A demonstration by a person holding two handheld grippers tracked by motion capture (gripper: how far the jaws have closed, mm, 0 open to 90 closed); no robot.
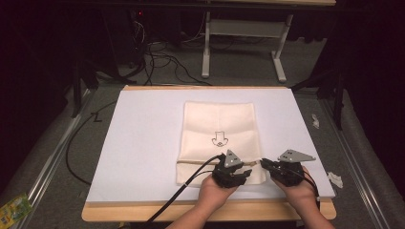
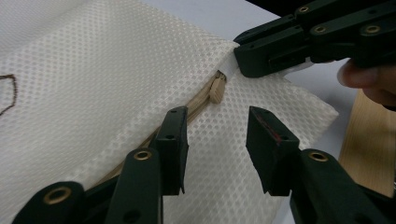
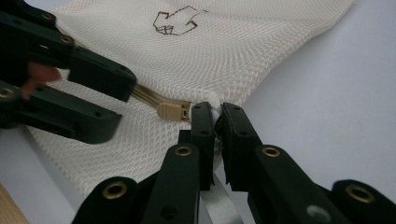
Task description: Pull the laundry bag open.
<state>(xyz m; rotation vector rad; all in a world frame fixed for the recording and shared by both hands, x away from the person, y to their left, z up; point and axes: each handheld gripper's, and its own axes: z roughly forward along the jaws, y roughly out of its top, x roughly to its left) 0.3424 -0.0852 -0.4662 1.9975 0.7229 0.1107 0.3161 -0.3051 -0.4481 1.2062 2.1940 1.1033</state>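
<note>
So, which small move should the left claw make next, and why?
Probably close the left claw on the zipper pull. Its jaws stand open just short of that tan pull, while the right claw is pinched on the mesh bag edge beside it, bracing the fabric.

Looked like a lab or recording setup, not anyone's home. The white-topped table sat in a dark room on grey carpet, with black cables tangled on the floor behind it and a white desk frame farther back past them.
</note>
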